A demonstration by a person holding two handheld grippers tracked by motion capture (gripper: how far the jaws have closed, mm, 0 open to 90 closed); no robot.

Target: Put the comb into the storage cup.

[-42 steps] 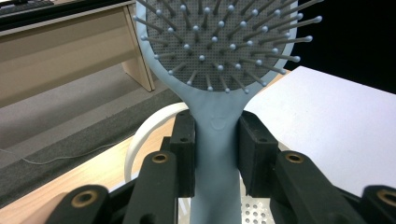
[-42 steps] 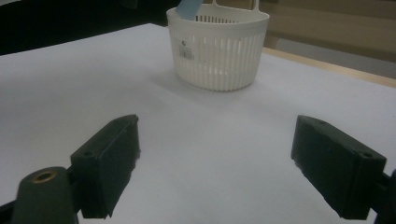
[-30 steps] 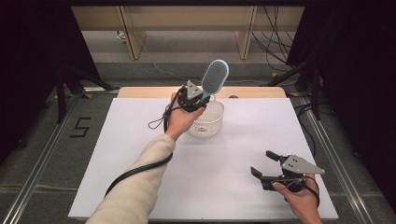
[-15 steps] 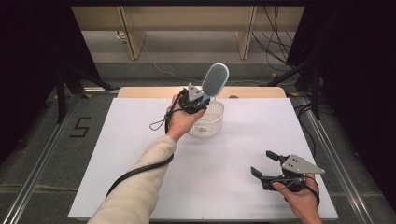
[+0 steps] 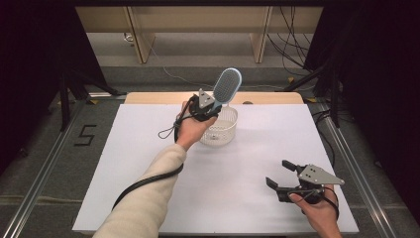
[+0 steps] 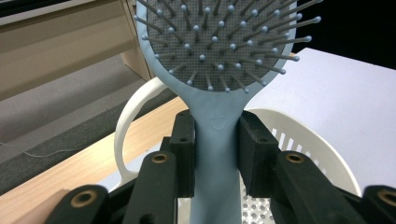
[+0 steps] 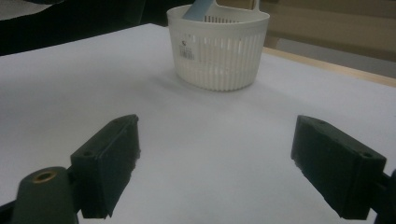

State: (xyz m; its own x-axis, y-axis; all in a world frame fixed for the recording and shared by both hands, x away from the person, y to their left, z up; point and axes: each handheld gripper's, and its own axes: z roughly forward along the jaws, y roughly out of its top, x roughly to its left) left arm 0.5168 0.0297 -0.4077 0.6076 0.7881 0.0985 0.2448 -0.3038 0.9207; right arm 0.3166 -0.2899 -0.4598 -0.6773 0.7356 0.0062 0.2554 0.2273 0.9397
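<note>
A: left gripper (image 5: pixel 210 110), upper middle of the high view, jaws clamped on the hairbrush (image 5: pixel 227 87) at the neck just under the head. State of the right one?

B: right gripper (image 5: pixel 282 173), lower right, jaws wide apart over bare white table (image 5: pixel 124 163), holding nothing. Looks parked clear of the action

A: why the neck grip?

B: my guess: the narrow part fits the pads (image 6: pixel 184 154), and the head stays free. Handle end sits down inside the white basket (image 5: pixel 229 130), so either going in or coming out, can't say

A: axis?

B: long axis steep, tilted; head up toward upper right, bristles face the left gripper's camera, handle points down into the basket
</note>
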